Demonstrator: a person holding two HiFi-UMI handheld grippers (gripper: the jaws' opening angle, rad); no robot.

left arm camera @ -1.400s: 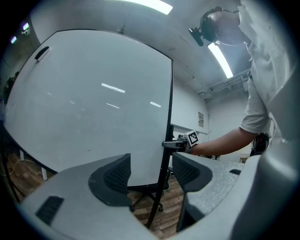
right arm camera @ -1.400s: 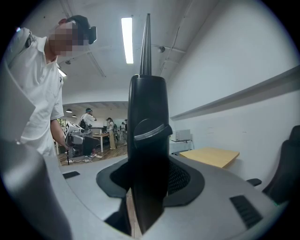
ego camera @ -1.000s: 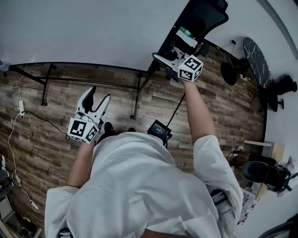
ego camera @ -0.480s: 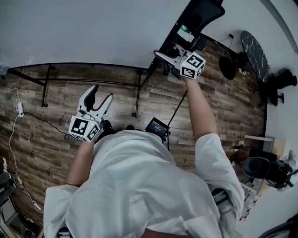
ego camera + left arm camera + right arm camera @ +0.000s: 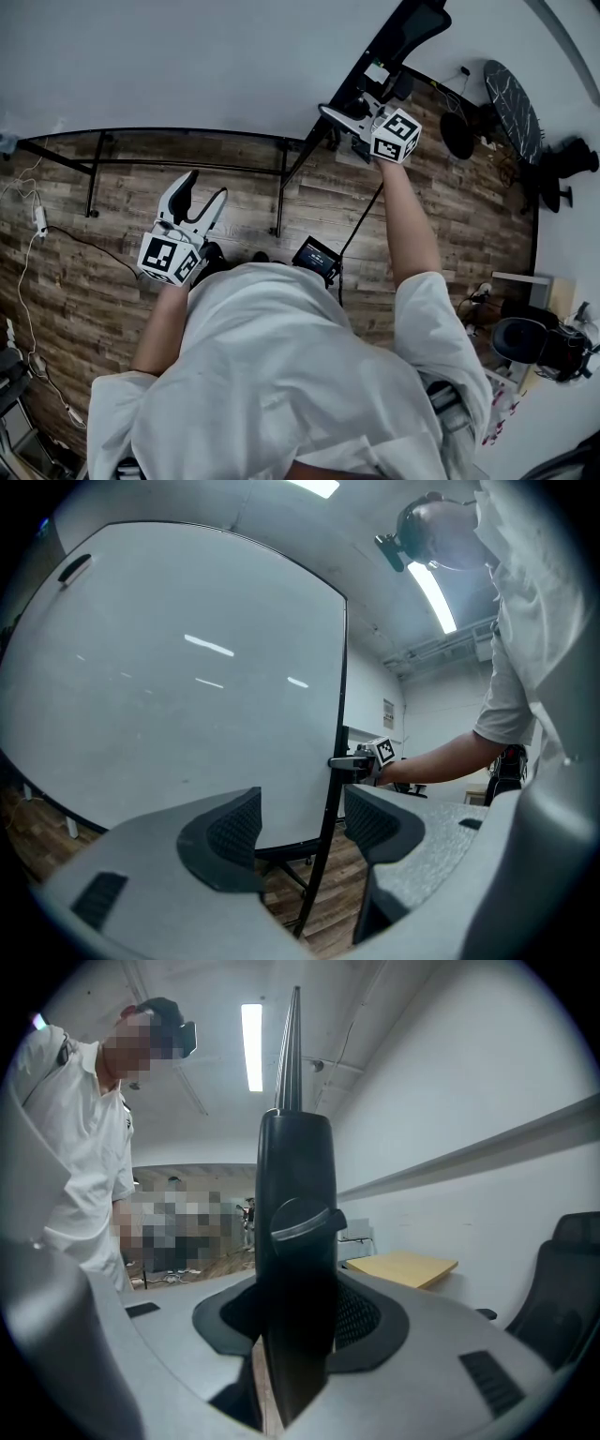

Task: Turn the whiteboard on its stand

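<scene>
The whiteboard (image 5: 187, 56) fills the top of the head view, with its black side frame (image 5: 328, 103) slanting down to the stand's legs (image 5: 187, 169). My right gripper (image 5: 352, 117) is shut on that side frame at arm's length. In the right gripper view the black frame piece (image 5: 295, 1241) with a knob stands upright between the pads of the right gripper (image 5: 300, 1321). My left gripper (image 5: 199, 192) hangs lower, apart from the board, open and empty. In the left gripper view the left gripper (image 5: 300, 827) faces the white face of the board (image 5: 187, 667) and its stand post (image 5: 323, 855).
A black office chair (image 5: 412, 28) stands behind the board's edge, also seen as a chair (image 5: 562, 1279) beside a wooden desk (image 5: 403, 1267). A round dark table (image 5: 514, 112) is at the right. Cables (image 5: 42, 220) lie on the wooden floor at the left.
My right gripper has shifted a little to the right with the board's edge still in it. The left gripper has barely moved.
</scene>
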